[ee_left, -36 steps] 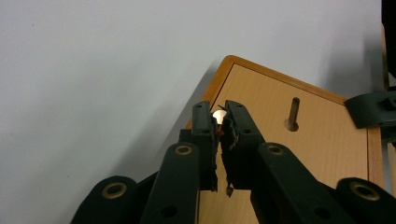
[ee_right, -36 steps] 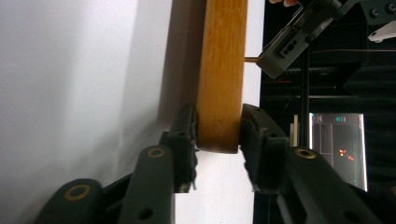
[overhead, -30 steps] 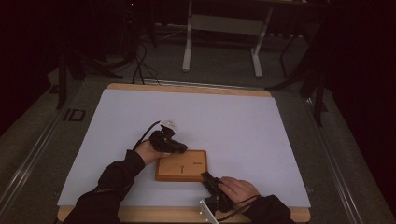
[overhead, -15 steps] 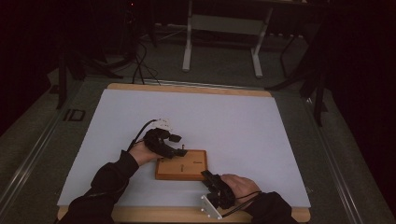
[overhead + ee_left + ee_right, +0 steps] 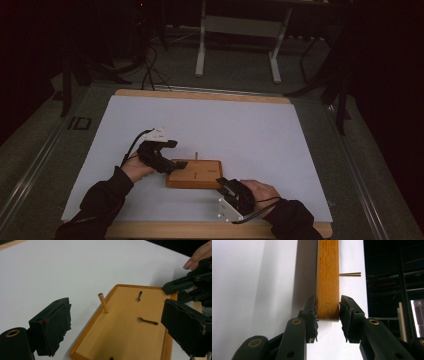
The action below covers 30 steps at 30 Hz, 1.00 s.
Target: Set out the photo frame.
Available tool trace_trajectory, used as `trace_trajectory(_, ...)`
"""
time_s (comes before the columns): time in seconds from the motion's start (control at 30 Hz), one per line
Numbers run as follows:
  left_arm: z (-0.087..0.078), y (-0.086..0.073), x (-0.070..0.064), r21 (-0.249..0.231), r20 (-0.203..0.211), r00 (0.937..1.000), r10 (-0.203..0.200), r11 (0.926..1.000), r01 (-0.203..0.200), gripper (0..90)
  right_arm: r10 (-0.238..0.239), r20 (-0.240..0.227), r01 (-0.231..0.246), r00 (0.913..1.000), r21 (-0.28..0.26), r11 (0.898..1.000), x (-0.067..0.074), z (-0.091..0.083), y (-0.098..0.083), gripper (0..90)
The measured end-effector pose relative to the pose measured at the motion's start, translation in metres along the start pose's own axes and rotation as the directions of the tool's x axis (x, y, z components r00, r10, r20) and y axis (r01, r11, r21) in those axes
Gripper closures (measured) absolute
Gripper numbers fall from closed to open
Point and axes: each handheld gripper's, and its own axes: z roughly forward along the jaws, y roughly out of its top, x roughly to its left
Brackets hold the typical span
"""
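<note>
Jaws of the left gripper [image 5: 117, 325] wide apart, just been opening, nothing pressed between the black pads [image 5: 53, 325]. Hovering over the near-left part of the wooden board [image 5: 125, 332], with the brass peg [image 5: 103, 303] standing free in the gap ahead, upright with a slight tilt, seated near the board's raised rim. Two dark slots in the board's face farther along, one keyhole-shaped. Beyond, at the board's far corner, the other gripper's black jaws and a fingertip of the hand holding it.

Jaws of the right gripper [image 5: 328, 312] clamped narrow on the board's edge [image 5: 327, 277], one pad on each face, the wood seen end-on as a thick amber slab. Brass peg [image 5: 350, 274] sticking out sideways from the board's face in this turned view, past the grip.

From the high view: wooden board [image 5: 195, 174] lying on the white table sheet [image 5: 200, 120], toward the person's side and a little left of middle. Left gripper [image 5: 172, 159] at the board's left end, held in the left hand [image 5: 135, 167], cable trailing back over the wrist. Right gripper [image 5: 223, 182] at the board's near-right corner, held in the right hand [image 5: 262, 192], grey plate facing the camera. Peg [image 5: 196, 156] rising at the board's far edge, just beside the left gripper's tips. Dark sleeves entering from the bottom edge. Wooden table border showing around the sheet; dim floor and a metal stand beyond.
</note>
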Motion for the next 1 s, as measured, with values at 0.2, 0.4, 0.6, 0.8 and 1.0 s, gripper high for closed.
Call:
trace_trajectory(0.2, -0.023, -0.010, -0.006, -0.025, -0.043, 0.9990, 0.007, 0.9996, -0.008, 9.3, 0.043, -0.018, -0.043, 0.9989, -0.013, 0.999, -0.012, -0.001, -0.002, 68.5)
trace_trajectory(0.4, -0.041, -0.023, -0.006, -0.022, -0.046, 0.9987, -0.019, 0.9996, 0.018, 9.3, 0.077, -0.064, -0.079, 0.9950, -0.031, 0.996, -0.024, -0.001, -0.005, 68.6)
trace_trajectory(0.6, -0.049, -0.039, -0.014, -0.021, -0.044, 0.9986, -0.029, 0.9994, 0.028, 8.7, 0.102, -0.118, -0.108, 0.9878, -0.043, 0.993, -0.041, 0.001, -0.010, 68.7)
trace_trajectory(0.8, -0.047, -0.052, -0.020, -0.017, -0.048, 0.9985, -0.028, 0.9995, 0.027, 7.4, 0.152, -0.162, -0.162, 0.9751, -0.053, 0.985, -0.059, 0.004, -0.015, 69.1)
trace_trajectory(1.0, -0.039, -0.061, -0.028, -0.012, -0.063, 0.9978, -0.020, 0.9998, 0.019, 7.0, 0.207, -0.207, -0.225, 0.9561, -0.066, 0.972, -0.074, 0.008, -0.021, 69.0)
